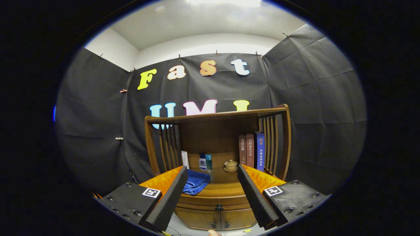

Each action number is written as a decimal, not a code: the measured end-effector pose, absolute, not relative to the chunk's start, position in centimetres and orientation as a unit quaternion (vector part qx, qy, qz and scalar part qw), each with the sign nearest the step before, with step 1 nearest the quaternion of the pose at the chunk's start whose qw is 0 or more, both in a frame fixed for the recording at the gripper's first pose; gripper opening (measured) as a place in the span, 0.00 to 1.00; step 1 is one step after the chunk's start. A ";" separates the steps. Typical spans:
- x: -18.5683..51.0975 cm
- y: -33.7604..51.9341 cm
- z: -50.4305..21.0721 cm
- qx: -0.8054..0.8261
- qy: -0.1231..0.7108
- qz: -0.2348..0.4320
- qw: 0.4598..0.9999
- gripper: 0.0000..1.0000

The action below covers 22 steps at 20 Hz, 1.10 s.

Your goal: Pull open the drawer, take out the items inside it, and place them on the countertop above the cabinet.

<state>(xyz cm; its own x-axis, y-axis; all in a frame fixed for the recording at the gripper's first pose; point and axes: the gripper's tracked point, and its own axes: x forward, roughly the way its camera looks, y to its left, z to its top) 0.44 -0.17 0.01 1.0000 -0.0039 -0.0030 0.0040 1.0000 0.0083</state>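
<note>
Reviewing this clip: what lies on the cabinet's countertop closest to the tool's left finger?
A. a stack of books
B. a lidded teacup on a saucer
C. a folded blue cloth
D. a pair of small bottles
C: the folded blue cloth lies on the countertop right beside the left finger of the open tool, while the small bottles, lidded teacup and books stand farther back.

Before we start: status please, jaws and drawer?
Gripper open, holding nothing. Drawer shut, knob ahead between jaws. Blue cloth on countertop.
</note>
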 end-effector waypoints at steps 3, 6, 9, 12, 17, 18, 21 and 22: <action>0.4 -0.2 -0.1 -0.006 0.000 -0.005 1.000 0.99; 0.6 -0.2 -0.4 -0.008 0.002 -0.004 1.000 0.99; 1.0 -0.2 -1.8 -0.007 0.013 -0.001 1.000 0.98; 1.7 -0.4 -4.0 -0.005 0.030 -0.003 1.000 0.99; 3.2 -1.1 -9.0 0.017 0.068 -0.007 0.998 0.99; 3.7 -1.3 -10.0 0.021 0.074 -0.009 0.997 0.99; 4.8 -2.5 -13.1 0.024 0.090 -0.030 0.995 0.99; 5.2 -2.5 -14.0 0.026 0.097 -0.032 0.994 0.99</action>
<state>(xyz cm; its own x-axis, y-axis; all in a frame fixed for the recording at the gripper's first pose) 5.22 -2.48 -13.99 0.9792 -0.0578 -0.1946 0.0678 0.9967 0.0453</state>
